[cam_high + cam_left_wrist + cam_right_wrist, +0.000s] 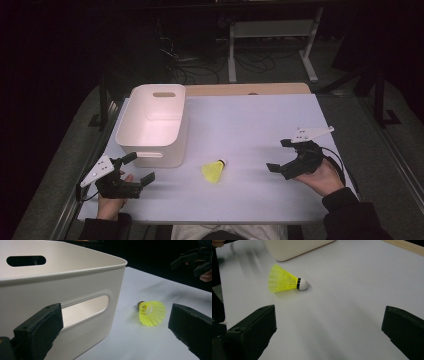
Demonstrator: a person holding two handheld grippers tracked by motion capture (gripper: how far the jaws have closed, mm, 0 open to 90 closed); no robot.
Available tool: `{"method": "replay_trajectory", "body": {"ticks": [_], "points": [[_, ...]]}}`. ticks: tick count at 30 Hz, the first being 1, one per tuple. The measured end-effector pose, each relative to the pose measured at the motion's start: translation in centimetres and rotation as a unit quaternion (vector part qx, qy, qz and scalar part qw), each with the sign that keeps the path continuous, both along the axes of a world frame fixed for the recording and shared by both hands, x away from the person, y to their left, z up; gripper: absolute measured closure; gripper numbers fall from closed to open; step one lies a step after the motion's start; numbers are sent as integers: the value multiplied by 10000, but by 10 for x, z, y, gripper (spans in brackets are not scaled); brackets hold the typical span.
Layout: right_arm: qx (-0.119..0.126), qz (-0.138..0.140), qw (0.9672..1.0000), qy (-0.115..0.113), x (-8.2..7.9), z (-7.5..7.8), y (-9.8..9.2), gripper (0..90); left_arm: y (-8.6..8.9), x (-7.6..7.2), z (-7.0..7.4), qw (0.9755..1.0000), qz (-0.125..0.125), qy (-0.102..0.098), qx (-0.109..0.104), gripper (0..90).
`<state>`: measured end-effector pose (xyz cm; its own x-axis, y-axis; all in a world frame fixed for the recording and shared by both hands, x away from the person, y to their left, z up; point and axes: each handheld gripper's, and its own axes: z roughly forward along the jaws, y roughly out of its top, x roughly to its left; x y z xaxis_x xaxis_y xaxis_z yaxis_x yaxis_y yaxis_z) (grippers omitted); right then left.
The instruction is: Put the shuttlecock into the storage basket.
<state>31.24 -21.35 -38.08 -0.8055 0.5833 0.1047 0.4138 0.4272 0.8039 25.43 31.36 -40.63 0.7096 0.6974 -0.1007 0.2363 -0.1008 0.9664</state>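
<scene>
The white bin [152, 125] stands at the table's [250, 120] left side, nothing visible inside it. A yellow shuttlecock [214, 170] lies on its side just right of the bin — between the left gripper [139, 169] and right gripper [279, 155], near neither. Both sets of jaws gape wide, empty.

Right hand-held gripper [329, 332]: jaws spread wide, nothing between them, just bare white counter [352, 285]. Yellow shuttlecock [285, 280] lies on its side ahead and left of the jaws, white cork tip pointing right, skirt left. Bottom corner of a cream bin [294, 247] sits just beyond the shuttlecock, not touching it.
</scene>
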Motion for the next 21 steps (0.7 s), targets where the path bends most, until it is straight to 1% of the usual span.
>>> {"method": "replay_trajectory", "body": {"ticks": [21], "points": [[-128,212,9997,70,2,1,15,0,0,0,0,10000,0,-2,0,0]]}}
